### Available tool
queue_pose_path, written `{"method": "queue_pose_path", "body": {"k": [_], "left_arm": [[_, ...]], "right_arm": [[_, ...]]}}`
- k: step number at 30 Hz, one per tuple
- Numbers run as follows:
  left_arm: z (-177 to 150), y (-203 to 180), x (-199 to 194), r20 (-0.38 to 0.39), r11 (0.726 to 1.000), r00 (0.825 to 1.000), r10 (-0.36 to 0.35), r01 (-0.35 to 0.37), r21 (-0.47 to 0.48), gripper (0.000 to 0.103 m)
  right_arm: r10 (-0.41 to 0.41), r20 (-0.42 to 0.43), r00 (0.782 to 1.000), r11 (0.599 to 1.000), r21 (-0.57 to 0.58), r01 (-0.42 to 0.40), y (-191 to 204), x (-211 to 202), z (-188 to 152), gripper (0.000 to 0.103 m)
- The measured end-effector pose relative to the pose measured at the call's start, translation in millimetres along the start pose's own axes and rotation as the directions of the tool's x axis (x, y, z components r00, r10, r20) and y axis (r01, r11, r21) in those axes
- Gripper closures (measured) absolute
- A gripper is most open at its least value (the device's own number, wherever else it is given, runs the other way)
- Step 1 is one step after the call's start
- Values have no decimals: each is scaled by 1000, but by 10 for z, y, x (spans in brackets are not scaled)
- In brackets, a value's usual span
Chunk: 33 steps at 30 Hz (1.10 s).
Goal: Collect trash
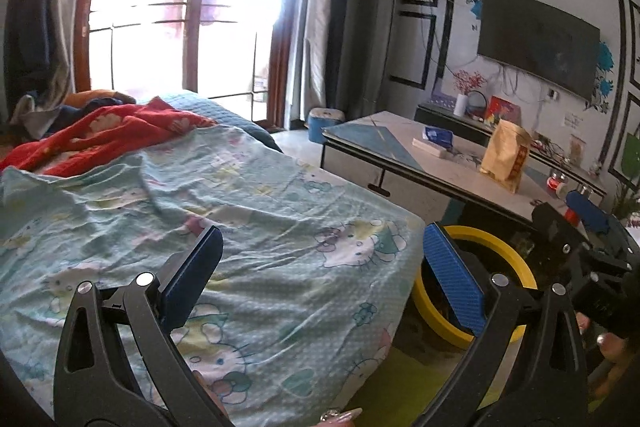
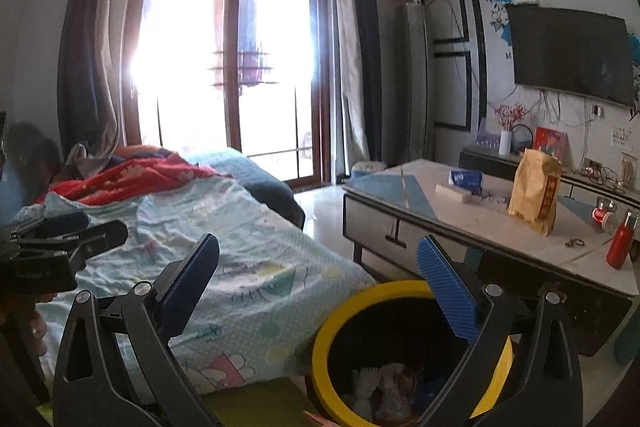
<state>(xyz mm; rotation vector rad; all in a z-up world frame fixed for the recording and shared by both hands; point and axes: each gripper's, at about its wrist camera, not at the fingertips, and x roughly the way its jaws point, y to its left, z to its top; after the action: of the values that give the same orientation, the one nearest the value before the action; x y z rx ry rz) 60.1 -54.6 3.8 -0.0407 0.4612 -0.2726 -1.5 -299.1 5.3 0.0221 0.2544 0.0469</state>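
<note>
Hovering wide and empty, both tools: left tool (image 1: 320,267) over the bedsheet (image 1: 240,227), right tool (image 2: 320,279) above the yellow-rimmed bin (image 2: 332,331).

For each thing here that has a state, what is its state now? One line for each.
Left gripper: open, empty.
Right gripper: open, empty.
Bin: no lid, crumpled trash at the bottom.
TV: off, screen dark.
Paper bag: upright on the table.
Red bottle: upright, capped.
Curtains: drawn aside.
Blanket: crumpled on the bed.
</note>
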Motion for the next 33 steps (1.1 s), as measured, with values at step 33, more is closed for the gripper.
{"method": "queue_pose_path", "body": {"k": [33], "left_arm": [[-299, 91, -199, 96, 999, 994, 49, -47, -18, 11]], "right_arm": [[0, 89, 996, 1000, 13, -1, 119, -4, -217, 6]]}}
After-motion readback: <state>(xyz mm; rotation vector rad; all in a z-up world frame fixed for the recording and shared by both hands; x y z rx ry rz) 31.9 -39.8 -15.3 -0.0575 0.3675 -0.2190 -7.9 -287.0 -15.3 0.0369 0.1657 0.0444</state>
